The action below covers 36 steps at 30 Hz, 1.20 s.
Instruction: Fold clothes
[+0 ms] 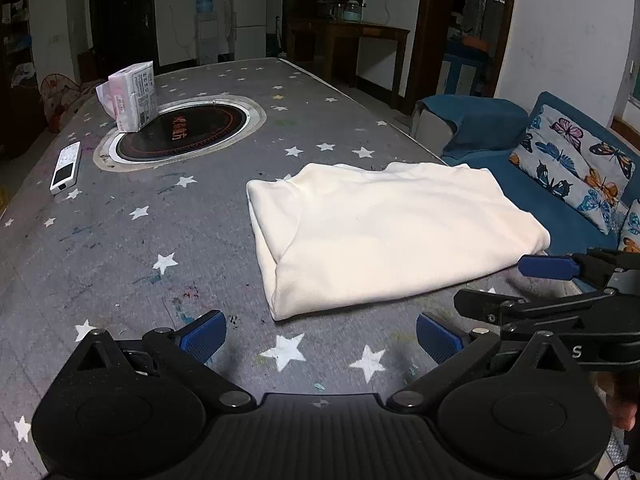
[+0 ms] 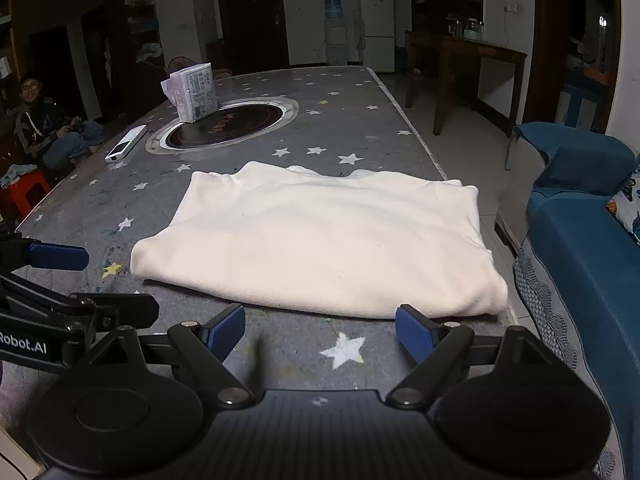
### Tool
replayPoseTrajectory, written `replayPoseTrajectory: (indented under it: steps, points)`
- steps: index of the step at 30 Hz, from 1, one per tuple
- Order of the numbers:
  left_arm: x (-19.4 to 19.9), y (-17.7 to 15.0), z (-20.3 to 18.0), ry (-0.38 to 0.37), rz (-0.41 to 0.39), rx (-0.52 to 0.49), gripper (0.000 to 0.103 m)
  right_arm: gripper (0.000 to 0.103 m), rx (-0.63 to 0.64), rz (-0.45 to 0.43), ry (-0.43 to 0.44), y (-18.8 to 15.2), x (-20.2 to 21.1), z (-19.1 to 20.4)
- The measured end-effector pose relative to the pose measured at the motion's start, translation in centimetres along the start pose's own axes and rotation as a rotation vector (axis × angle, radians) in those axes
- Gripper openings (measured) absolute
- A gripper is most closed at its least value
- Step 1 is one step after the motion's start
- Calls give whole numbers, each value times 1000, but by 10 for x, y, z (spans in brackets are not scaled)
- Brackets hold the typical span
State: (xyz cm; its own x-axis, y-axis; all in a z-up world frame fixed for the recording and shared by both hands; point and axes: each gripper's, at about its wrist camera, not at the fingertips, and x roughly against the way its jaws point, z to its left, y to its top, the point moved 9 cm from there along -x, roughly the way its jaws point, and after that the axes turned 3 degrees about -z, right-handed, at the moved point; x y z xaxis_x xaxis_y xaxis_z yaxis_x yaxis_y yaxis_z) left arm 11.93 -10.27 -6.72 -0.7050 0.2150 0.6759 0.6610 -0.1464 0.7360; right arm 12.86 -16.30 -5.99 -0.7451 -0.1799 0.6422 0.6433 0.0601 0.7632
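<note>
Left wrist view: our left gripper (image 1: 320, 338) hovers low over the star-print table (image 1: 160, 216), jaws spread wide, nothing in them. The cream garment (image 1: 384, 232) lies just ahead & to the right, already doubled into a thick pad near the table's right edge; a tissue pack (image 1: 130, 96) & remote (image 1: 66, 168) sit well apart, far left. Right wrist view: our right gripper (image 2: 320, 334) is also wide open & empty, w/ one blue pad close to the cloth's near folded edge. The fabric looks soft, light, floppy, prob. fleece, so we judge it will sag unless both near corners are pinched thru all layers. The left gripper shows at the left edge here.
</note>
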Motion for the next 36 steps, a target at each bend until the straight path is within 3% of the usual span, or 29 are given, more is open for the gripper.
replayPoseTrajectory:
  steps: [36]
  points:
    - [0, -9, -5, 39, 13, -47, 103, 94, -20, -10, -20, -6, 5, -5]
